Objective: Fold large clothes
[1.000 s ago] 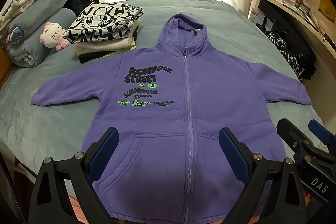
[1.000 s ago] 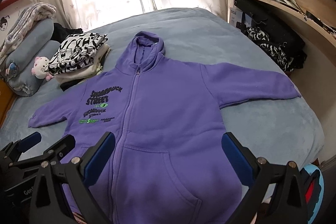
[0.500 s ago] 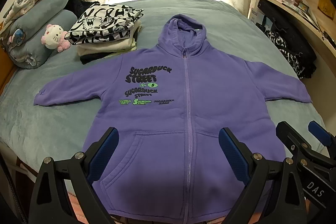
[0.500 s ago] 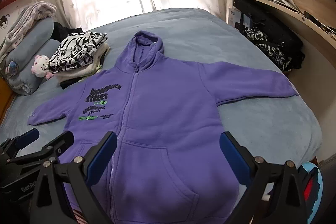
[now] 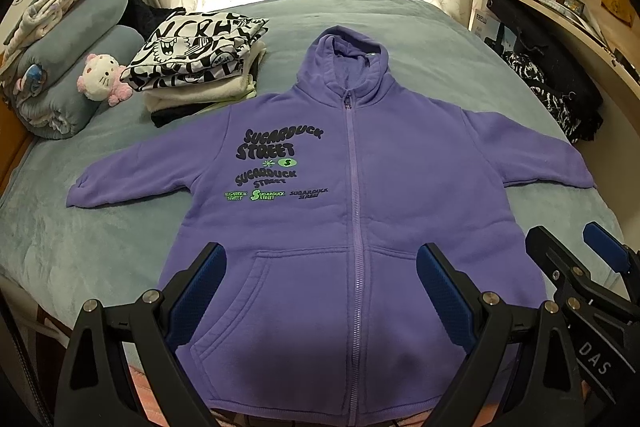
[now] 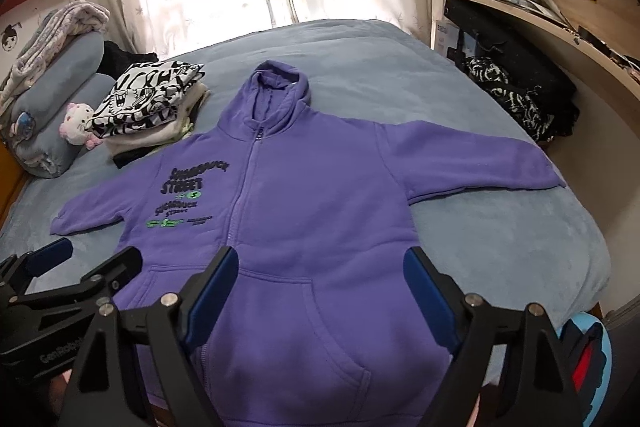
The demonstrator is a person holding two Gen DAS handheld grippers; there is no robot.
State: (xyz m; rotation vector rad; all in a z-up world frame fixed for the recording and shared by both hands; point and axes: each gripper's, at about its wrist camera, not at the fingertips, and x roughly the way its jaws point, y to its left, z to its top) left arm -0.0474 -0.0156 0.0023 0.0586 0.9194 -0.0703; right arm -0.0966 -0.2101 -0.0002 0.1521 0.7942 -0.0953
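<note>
A purple zip hoodie (image 5: pixel 352 187) lies flat and face up on the blue-grey bed (image 5: pixel 80 247), sleeves spread out, hood toward the window. It also shows in the right wrist view (image 6: pixel 304 211). My left gripper (image 5: pixel 320 275) is open and empty, held above the hoodie's lower hem over the pockets. My right gripper (image 6: pixel 320 279) is open and empty, also above the lower hem, to the right of the left one. The right gripper also shows at the right edge of the left wrist view (image 5: pixel 576 259). The left gripper shows at the left edge of the right wrist view (image 6: pixel 84 263).
A stack of folded clothes (image 5: pixel 200 63) sits by the hoodie's left shoulder. A plush toy (image 5: pixel 102 79) and rolled blankets (image 5: pixel 68 63) lie at the far left. Dark clothes (image 5: pixel 556 87) hang off the bed's right side below a wooden shelf (image 5: pixel 560 15).
Both grippers have drifted slightly back and up; the hoodie sits a little farther away in view. The hoodie itself has not moved.
</note>
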